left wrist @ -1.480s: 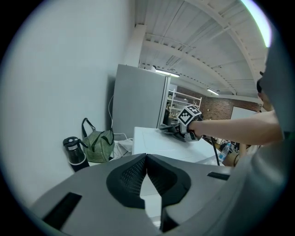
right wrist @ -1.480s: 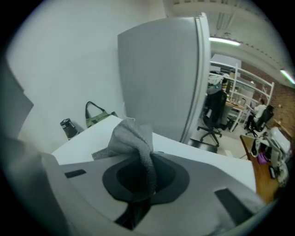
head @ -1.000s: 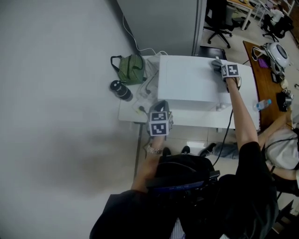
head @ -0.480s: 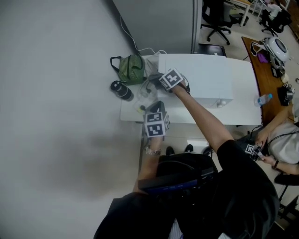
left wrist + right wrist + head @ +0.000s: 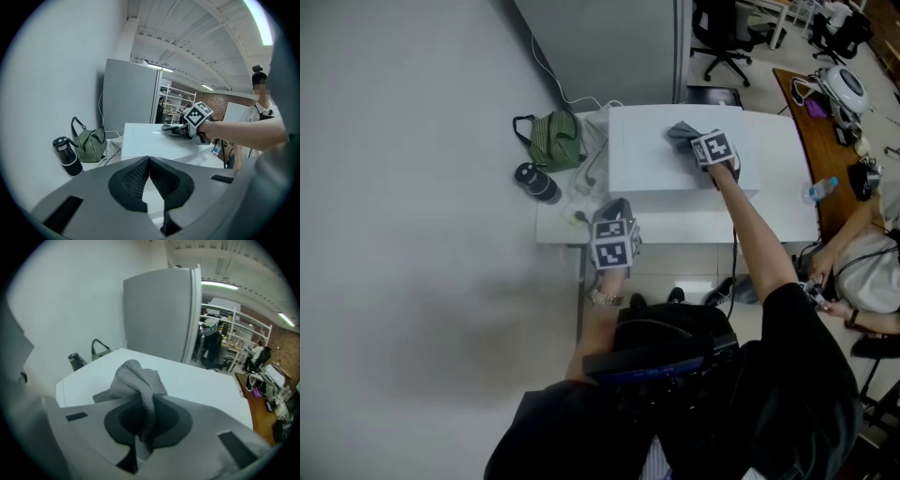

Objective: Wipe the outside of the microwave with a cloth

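White counter [image 5: 675, 230] carries the microwave [image 5: 647, 164]. On its top lies the grey cloth [image 5: 133, 380], pinched by the right gripper [image 5: 140, 437]. Press evenly and overlap strokes. Left gripper [image 5: 149, 171] hangs aside, pressed together, empty.

The microwave [image 5: 661, 164] is a plain white box standing on the white tabletop [image 5: 675, 228], its flat top facing up. The cloth [image 5: 679, 132] is grey and crumpled, bunched into a peak. It rests on the microwave's top toward the far edge, with one fold pinched between the closed jaws of the right hand-held gripper [image 5: 698, 142].
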`<action>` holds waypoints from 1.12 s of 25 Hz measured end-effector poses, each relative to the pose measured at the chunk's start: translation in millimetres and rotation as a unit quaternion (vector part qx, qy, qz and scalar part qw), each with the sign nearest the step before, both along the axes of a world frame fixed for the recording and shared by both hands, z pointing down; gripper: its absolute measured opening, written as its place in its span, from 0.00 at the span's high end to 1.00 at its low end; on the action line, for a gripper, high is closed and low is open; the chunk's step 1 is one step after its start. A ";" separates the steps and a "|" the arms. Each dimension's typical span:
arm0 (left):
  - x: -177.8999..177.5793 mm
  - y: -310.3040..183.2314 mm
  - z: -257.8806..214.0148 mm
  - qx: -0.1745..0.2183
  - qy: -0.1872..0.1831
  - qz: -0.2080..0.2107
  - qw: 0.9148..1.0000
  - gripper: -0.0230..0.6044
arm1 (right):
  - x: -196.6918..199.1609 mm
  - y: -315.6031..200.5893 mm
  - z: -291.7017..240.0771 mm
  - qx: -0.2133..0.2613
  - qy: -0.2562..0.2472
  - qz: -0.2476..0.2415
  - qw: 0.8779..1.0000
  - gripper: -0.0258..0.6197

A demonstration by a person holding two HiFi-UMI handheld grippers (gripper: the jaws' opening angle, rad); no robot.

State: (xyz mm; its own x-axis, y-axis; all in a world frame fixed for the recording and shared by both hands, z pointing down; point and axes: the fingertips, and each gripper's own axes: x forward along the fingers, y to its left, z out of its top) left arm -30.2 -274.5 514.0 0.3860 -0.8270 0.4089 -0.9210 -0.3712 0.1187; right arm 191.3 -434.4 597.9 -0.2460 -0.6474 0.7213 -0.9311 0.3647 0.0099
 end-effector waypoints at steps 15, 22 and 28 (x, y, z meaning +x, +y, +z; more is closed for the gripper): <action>2.5 10.8 5.2 -0.004 0.002 0.012 1.000 0.96 | 10.2 48.7 -19.1 0.007 -0.047 0.094 0.994 0.92; -47.2 19.4 13.8 -0.015 -0.009 -0.046 0.999 0.96 | -243.9 79.5 -10.0 -0.010 -0.073 -0.128 0.989 0.92; -72.9 26.1 16.8 -0.018 0.000 -0.068 0.998 0.96 | -159.2 81.5 13.0 -0.010 0.000 -0.061 0.998 0.92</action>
